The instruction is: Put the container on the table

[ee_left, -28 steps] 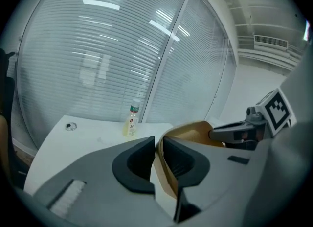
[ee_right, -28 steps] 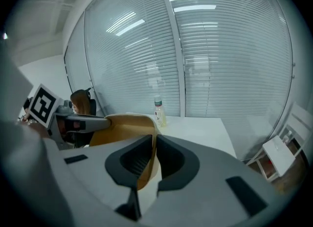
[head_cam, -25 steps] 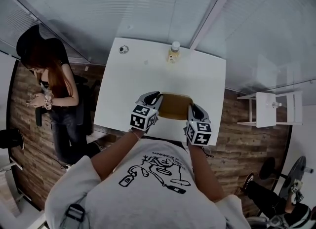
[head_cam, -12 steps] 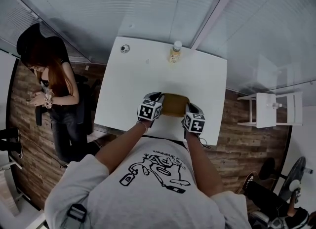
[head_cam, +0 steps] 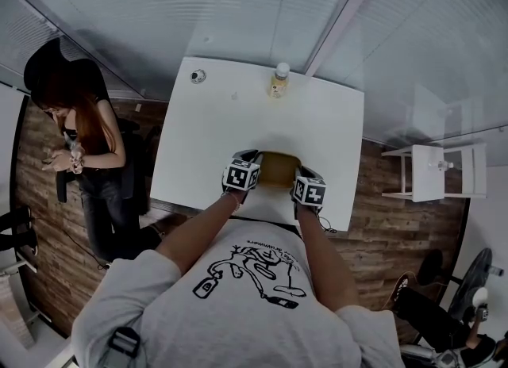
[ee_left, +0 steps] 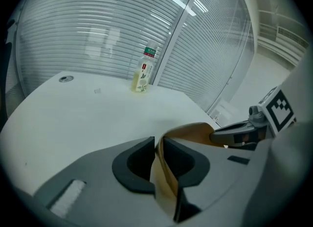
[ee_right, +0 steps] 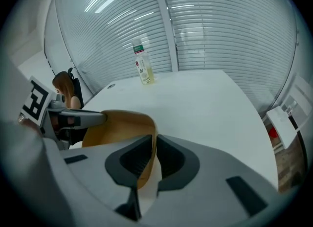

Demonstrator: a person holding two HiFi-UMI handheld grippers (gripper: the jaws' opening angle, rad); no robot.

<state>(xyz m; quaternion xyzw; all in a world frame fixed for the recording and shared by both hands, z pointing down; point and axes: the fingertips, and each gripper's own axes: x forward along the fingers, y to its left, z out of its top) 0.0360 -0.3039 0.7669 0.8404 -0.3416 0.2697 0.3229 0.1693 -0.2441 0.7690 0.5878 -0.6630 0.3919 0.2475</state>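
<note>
A tan, shallow container (head_cam: 278, 168) hangs low over the near edge of the white table (head_cam: 214, 136), held by both sides. My left gripper (head_cam: 252, 165) is shut on its left rim; in the left gripper view the thin tan wall (ee_left: 164, 172) runs between the dark pads (ee_left: 134, 165). My right gripper (head_cam: 302, 176) is shut on the right rim, and the right gripper view shows the rim (ee_right: 146, 147) pinched between its pads with the left gripper (ee_right: 78, 118) opposite. Whether the container touches the table I cannot tell.
A small bottle of yellowish liquid (head_cam: 279, 82) stands at the table's far edge, also in the left gripper view (ee_left: 144, 72) and the right gripper view (ee_right: 143, 65). A small round cap (head_cam: 197, 77) sits in the far left corner. A person (head_cam: 75, 132) stands left of the table; a white stool (head_cam: 432, 174) stands to the right.
Both grippers have sunk with the container toward the table, drawing slightly forward; their marker cubes look smaller and closer together. The person at the left has hardly moved.
</note>
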